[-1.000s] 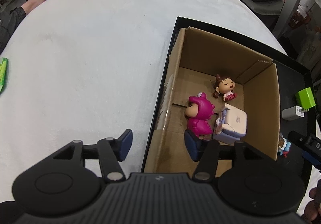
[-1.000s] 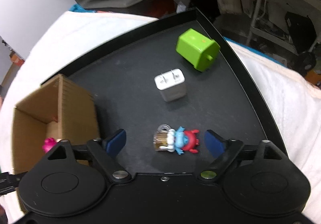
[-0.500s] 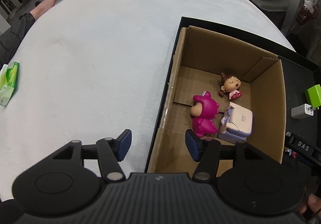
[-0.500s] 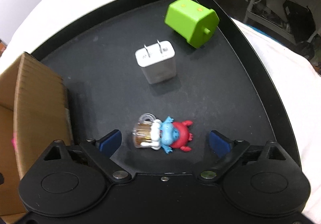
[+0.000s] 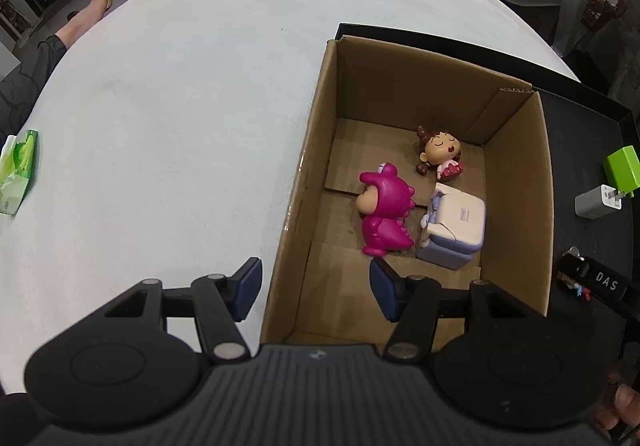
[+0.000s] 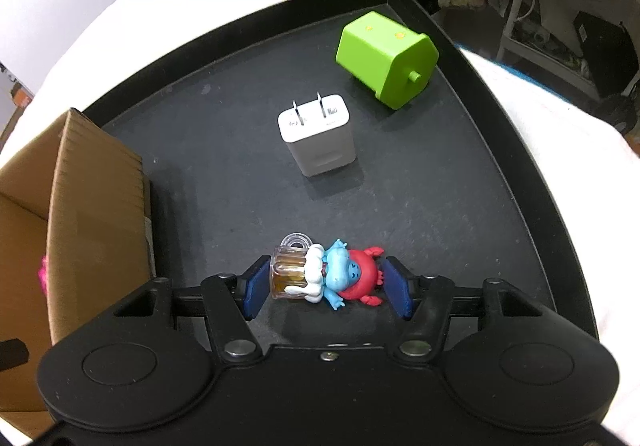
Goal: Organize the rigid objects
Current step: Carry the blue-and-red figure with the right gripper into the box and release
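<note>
While the left tool (image 5: 316, 288) hangs spread and empty over the cardboard box (image 5: 516, 182) edge, the right tool (image 6: 326, 288) at lower centre brackets the blue figurine (image 6: 328, 276) lying on the black tray (image 6: 460, 206), its blue pads (image 6: 256, 286) at either end, apparently touching it.

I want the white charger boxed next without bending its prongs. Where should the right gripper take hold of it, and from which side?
Grip the white charger across its two flat side walls, low on the body, coming down from above. It stands with its prongs up, so pads on the smooth sides stay clear of them. The right gripper is busy for now, its fingers straddling the small figurine on the black tray.
</note>
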The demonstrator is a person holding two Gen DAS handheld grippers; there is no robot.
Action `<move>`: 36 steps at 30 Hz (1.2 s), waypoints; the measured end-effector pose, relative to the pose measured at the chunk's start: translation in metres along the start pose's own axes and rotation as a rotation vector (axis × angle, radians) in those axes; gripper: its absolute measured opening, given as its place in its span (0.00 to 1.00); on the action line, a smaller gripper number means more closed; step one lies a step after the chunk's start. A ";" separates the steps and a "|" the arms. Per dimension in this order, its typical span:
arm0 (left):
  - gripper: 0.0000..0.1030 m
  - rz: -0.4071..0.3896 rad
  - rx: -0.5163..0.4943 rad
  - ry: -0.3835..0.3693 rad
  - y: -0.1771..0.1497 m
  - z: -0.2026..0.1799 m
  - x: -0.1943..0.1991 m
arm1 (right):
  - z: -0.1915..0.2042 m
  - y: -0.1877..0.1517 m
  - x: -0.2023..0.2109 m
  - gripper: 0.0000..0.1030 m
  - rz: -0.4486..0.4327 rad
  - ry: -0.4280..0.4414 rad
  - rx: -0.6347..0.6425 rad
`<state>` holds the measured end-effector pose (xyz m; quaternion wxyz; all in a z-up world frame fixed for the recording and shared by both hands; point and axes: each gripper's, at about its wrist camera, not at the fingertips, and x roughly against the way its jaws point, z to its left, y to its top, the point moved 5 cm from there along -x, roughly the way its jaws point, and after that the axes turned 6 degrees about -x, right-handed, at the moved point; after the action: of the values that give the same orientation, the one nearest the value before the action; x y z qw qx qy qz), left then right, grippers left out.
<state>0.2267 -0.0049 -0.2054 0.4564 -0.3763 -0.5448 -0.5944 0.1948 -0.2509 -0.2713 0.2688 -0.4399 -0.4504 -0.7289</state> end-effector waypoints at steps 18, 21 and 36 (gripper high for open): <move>0.56 -0.014 0.036 -0.028 -0.002 0.014 0.002 | 0.029 0.015 0.040 0.56 -0.075 0.088 0.046; 0.56 -0.015 0.053 -0.036 -0.003 0.020 0.000 | 0.037 0.018 0.046 0.56 -0.084 0.099 0.061; 0.56 -0.027 0.075 -0.093 -0.007 0.036 -0.012 | 0.086 0.022 0.065 0.56 -0.108 0.136 0.104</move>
<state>0.2217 0.0324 -0.2141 0.4364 -0.3788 -0.5922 -0.5616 0.2161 -0.1837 -0.1867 0.2814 -0.3501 -0.4915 -0.7461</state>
